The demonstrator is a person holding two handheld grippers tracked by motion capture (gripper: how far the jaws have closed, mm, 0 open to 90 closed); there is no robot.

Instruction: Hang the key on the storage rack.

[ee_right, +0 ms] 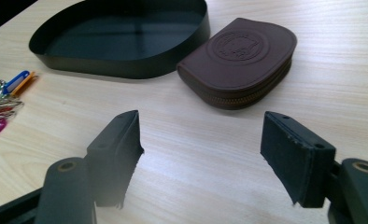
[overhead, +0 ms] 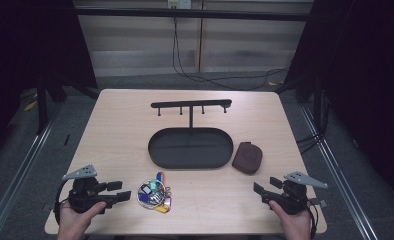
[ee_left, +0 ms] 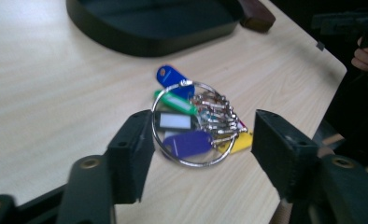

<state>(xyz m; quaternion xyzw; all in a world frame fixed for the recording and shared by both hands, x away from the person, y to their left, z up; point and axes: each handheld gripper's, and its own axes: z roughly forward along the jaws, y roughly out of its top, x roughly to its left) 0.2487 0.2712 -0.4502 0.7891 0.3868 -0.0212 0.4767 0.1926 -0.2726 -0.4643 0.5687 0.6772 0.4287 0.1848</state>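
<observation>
Here, a person is holding 2 grippers low over the near edge of a light wooden table (overhead: 120,115), 1 in each hand. The left gripper (overhead: 119,191) is sitting at the near left, its jaws spread apart and gripping nothing, and in the left gripper view those jaws are framing a bunch of keys (ee_left: 196,128) lying on the wood: a metal ring carrying coloured plastic tags (blue, green, black, purple, yellow and a little pink). In the high view the bunch of keys (overhead: 155,194) is lying just beside the left gripper's jaw tips, apart from them. The right gripper (overhead: 266,189) is resting at the near right, likewise parted and empty, and it is pointing toward a brown zipped pouch (ee_right: 240,60) with an embossed round emblem. That pouch is sitting just beside the right end of a black oval tray (overhead: 157,152), which is lying at the middle of the table. A black post is rising from the tray's far side, carrying a black crossbar with small pegs (overhead: 191,105).
</observation>
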